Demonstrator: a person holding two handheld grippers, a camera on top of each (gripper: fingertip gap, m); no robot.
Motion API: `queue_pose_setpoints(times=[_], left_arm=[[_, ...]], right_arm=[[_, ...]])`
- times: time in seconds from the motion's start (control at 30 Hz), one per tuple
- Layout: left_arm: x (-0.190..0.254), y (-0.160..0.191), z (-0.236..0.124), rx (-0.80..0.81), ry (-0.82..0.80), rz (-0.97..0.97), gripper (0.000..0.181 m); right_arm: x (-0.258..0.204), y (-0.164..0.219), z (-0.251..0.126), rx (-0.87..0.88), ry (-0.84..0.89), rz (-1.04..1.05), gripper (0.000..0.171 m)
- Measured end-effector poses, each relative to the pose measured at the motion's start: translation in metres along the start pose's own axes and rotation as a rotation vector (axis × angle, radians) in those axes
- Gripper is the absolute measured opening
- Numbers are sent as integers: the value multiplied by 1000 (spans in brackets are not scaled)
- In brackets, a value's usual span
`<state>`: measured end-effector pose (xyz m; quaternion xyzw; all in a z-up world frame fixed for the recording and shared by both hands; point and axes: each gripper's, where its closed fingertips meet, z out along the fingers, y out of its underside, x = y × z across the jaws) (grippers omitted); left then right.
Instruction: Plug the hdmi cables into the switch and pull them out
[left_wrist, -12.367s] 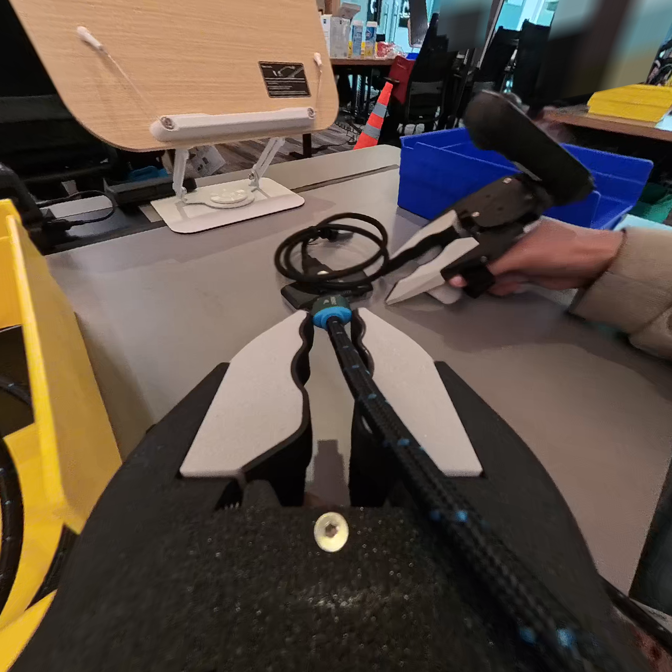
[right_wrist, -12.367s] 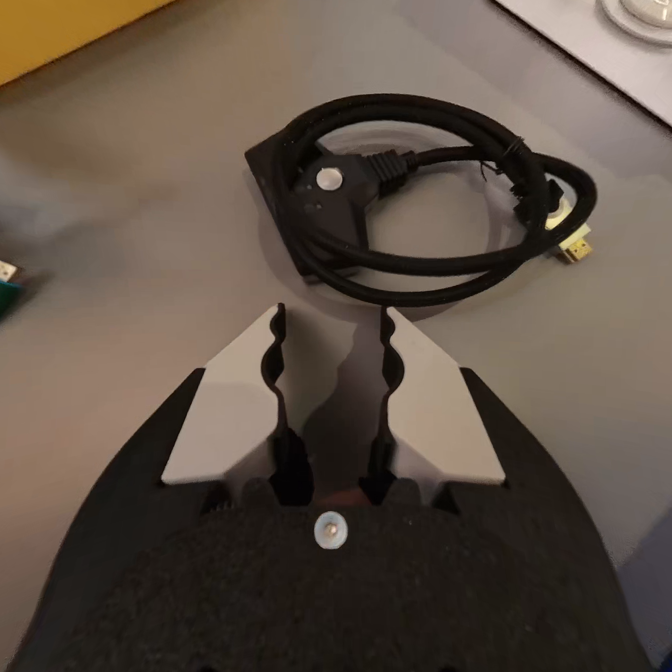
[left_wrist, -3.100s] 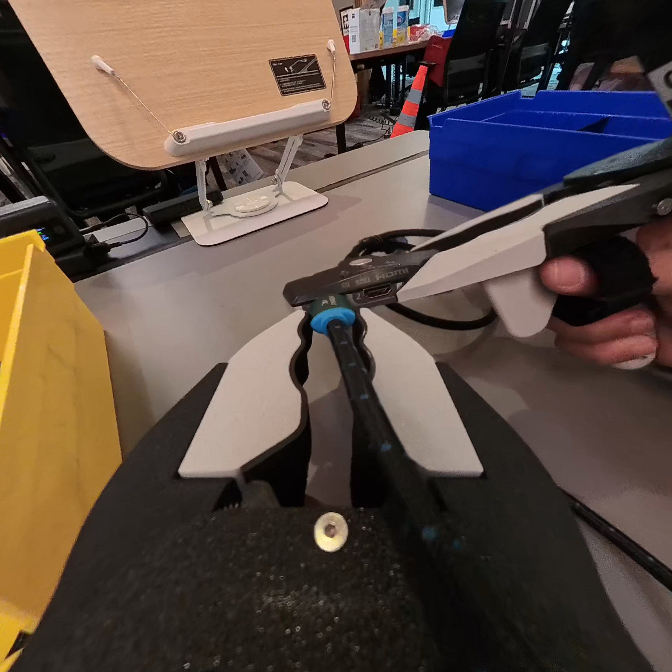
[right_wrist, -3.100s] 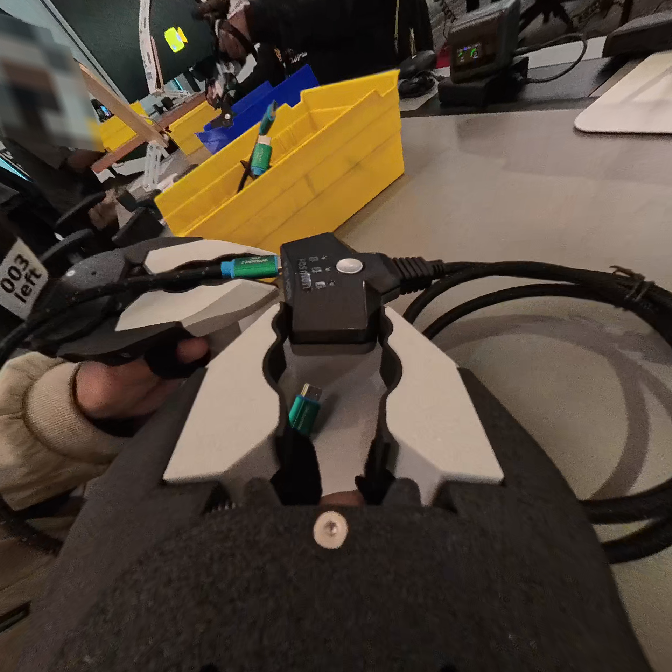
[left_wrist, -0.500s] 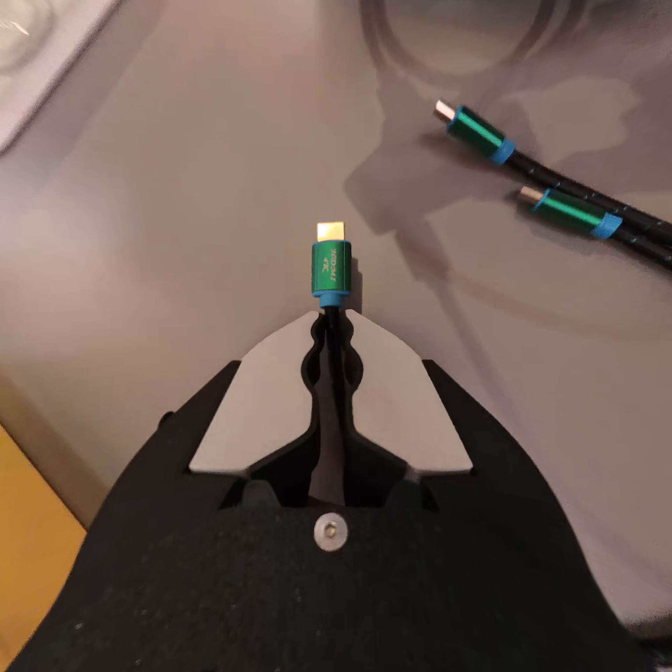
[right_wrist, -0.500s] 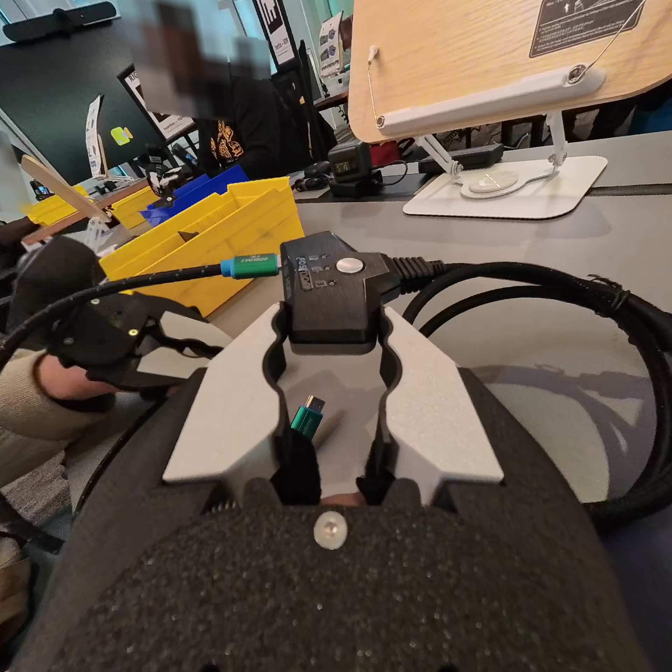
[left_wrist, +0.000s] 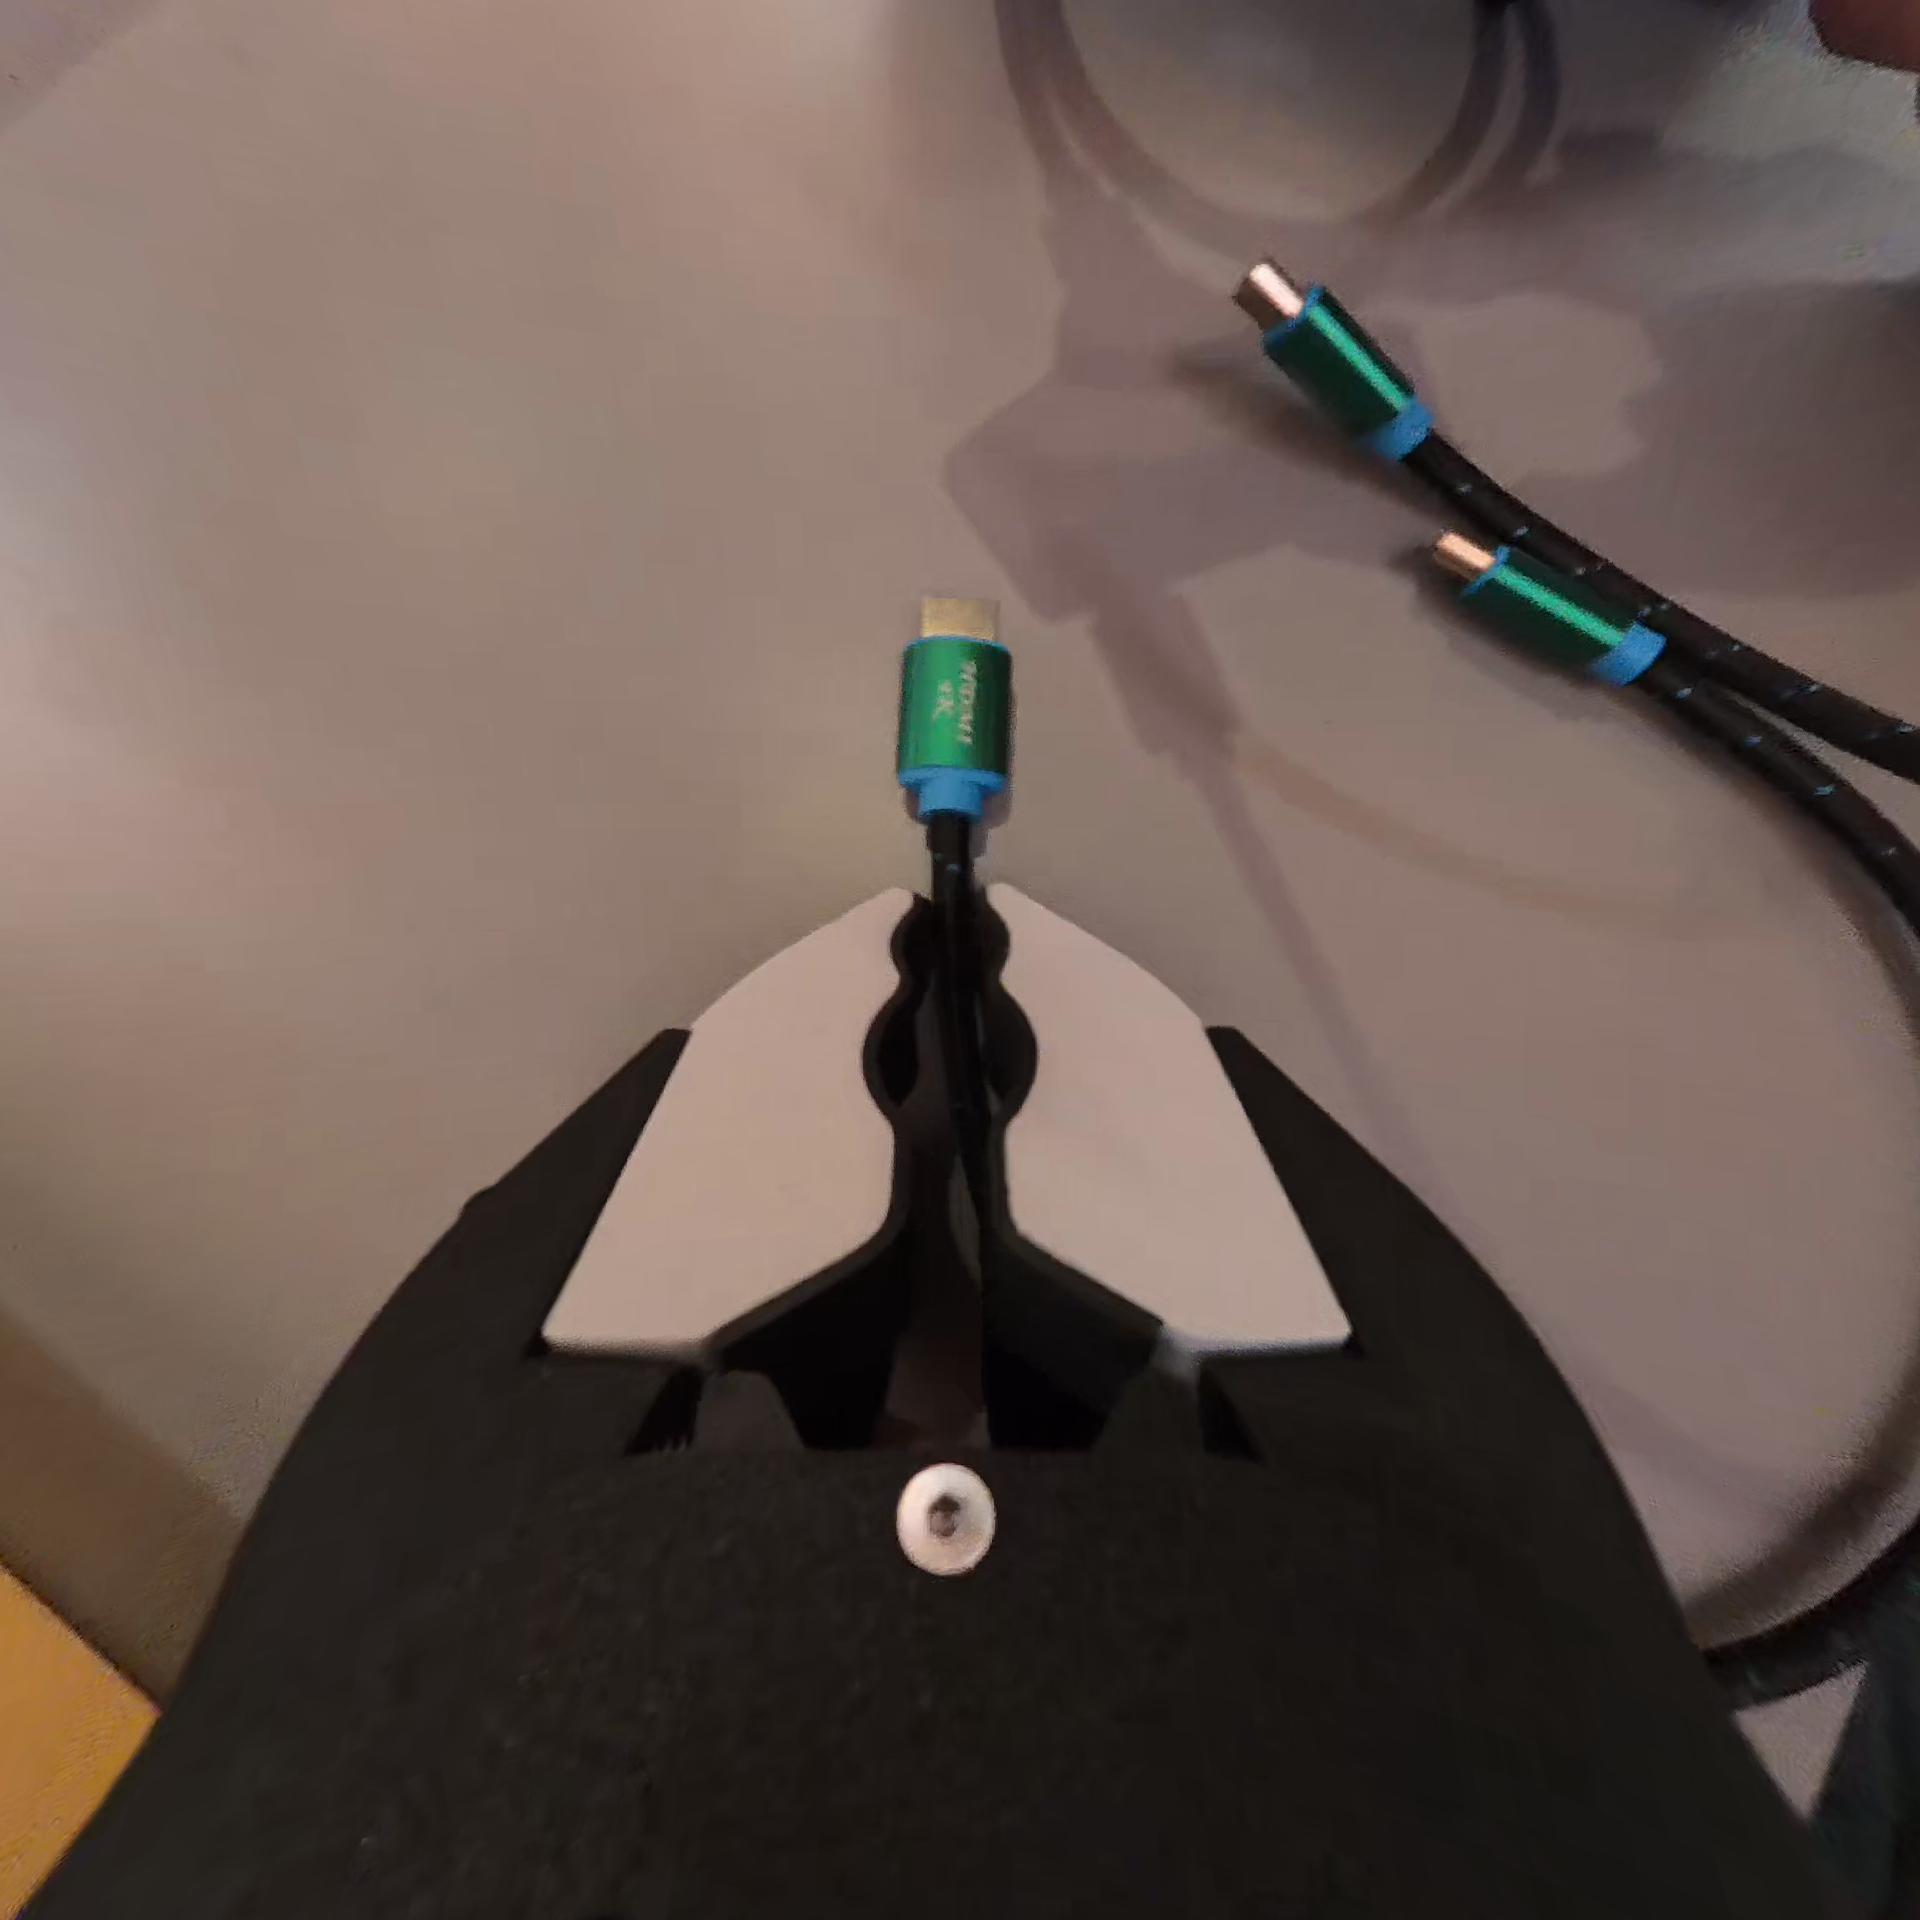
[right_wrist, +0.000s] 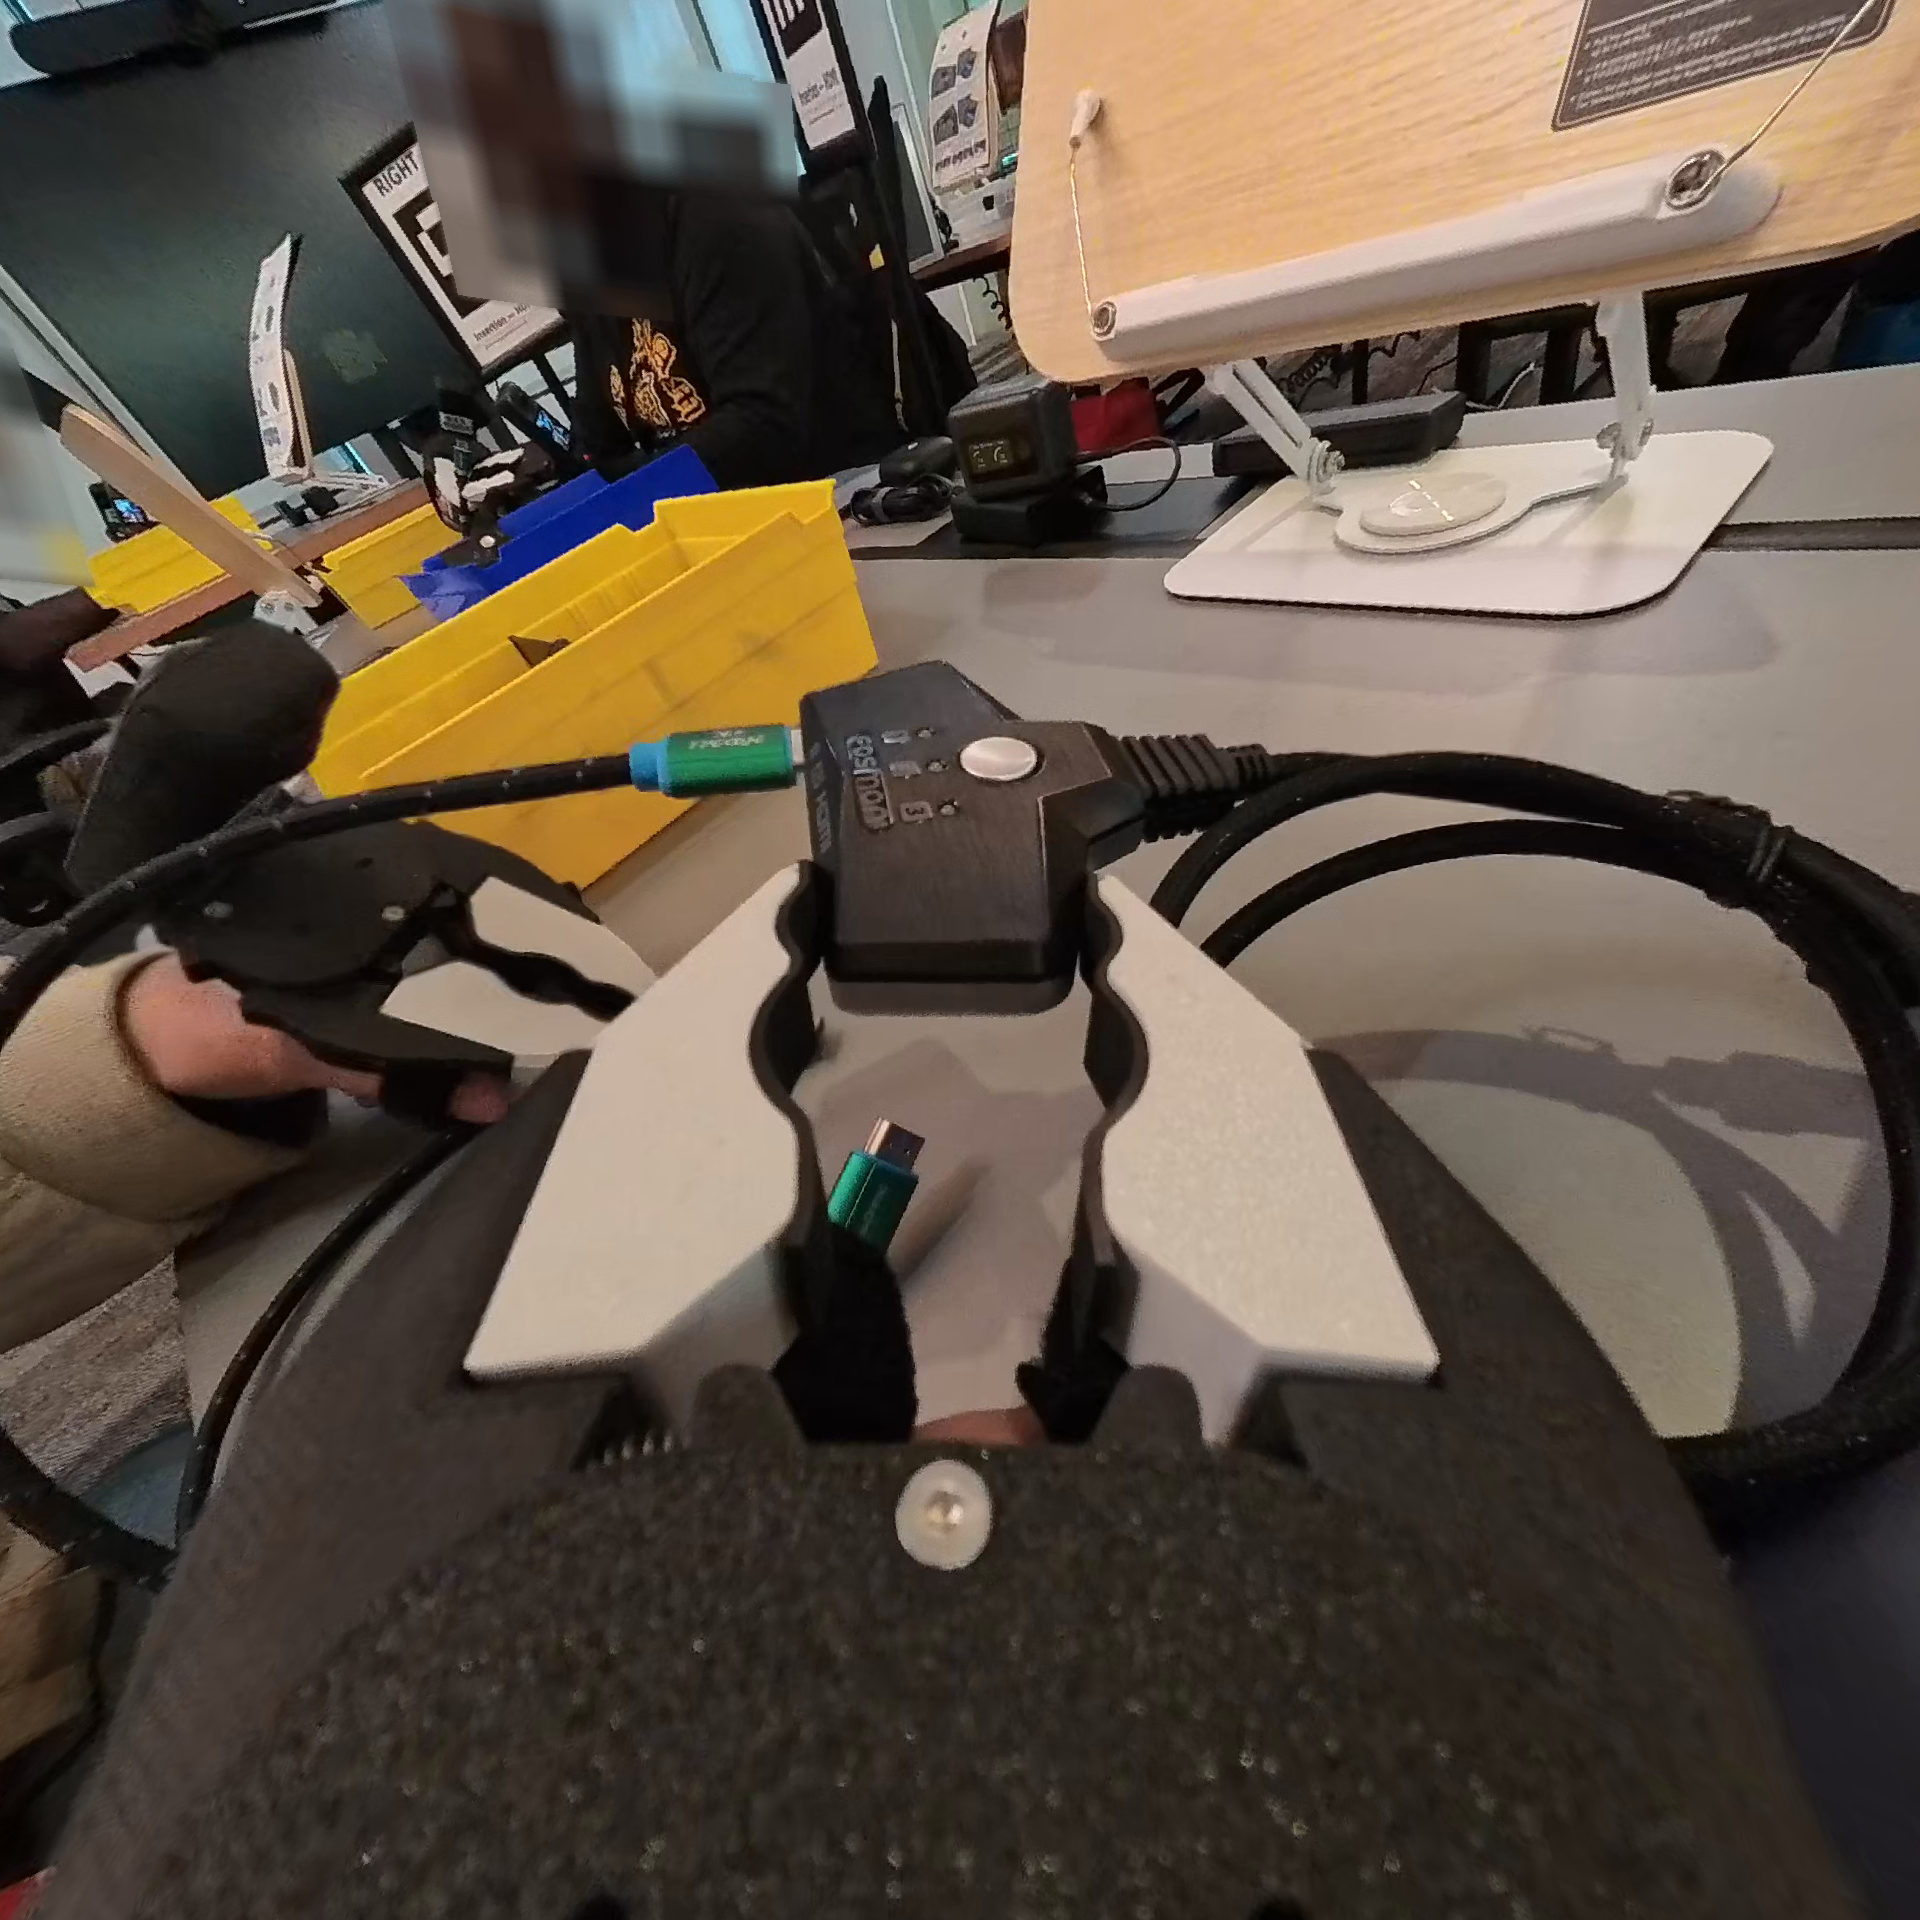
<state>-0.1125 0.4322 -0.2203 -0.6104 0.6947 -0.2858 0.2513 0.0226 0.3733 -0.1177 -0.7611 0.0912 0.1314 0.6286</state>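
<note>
Left gripper (left_wrist: 951, 894) jaws clenched on one cable behind its green plug (left_wrist: 954, 719); two more plugs (left_wrist: 1340, 366) (left_wrist: 1548, 613) lie right on the counter (left_wrist: 436, 436); right gripper (right_wrist: 951, 914) jaws grasp the switch (right_wrist: 940, 831), one plug (right_wrist: 727, 761) inserted.

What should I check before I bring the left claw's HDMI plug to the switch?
1. Left claw shut on the cable just behind the held plug: ok.
2. Held plug's gold tip bare and pointing forward: ok.
3. Right claw clamped on the switch: ok.
4. First plug seated in the switch's side: ok.
5. Free port beside it: cannot tell.
6. Held plug lined up with the switch: not ok; the switch is outside the left wrist view.
</note>
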Motion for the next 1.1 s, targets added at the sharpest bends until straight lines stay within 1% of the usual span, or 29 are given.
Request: queue_pose_setpoints(times=[0.13, 0.2, 0.3, 0.4, 0.43, 0.5, 0.53, 0.6, 0.67, 0.73, 0.83, 0.93, 1.1], left_arm=[[-3, 2, -1, -23, -19, -1, 6], [-13, -2, -15, -38, -75, 23, 6], [-29, -35, -66, 38, -158, 8, 6], [-37, -53, -119, 18, -255, 56, 6], [-34, -58, -133, 10, -265, 71, 6], [-16, -67, -151, 16, -201, 87, 6], [-1, -72, -154, 27, -148, 93, 6], [30, -79, -142, 35, -40, 107, 6], [48, -77, -113, -8, 27, 99, 6], [51, -72, -83, -58, 46, 72, 6], [46, -75, -50, -44, 101, -43, 6], [32, -82, -35, 6, 100, -135, 6], [28, -85, -34, 58, 87, -174, 6]], right_arm=[[0, 4, 3, -25, 19, -38, 48], [1, 6, 4, -36, 47, -73, 48], [1, 9, 6, -51, 98, -131, 48], [3, 11, 9, -64, 154, -179, 48], [3, 11, 10, -65, 171, -193, 48], [4, 12, 13, -75, 197, -218, 48], [5, 13, 14, -80, 210, -232, 48], [4, 15, 17, -87, 225, -250, 48], [2, 16, 19, -83, 226, -253, 48], [-2, 16, 20, -77, 229, -271, 48], [-9, 14, 19, -60, 227, -294, 48], [-14, 16, 19, -56, 233, -304, 48], [-13, 18, 20, -63, 237, -299, 48]])
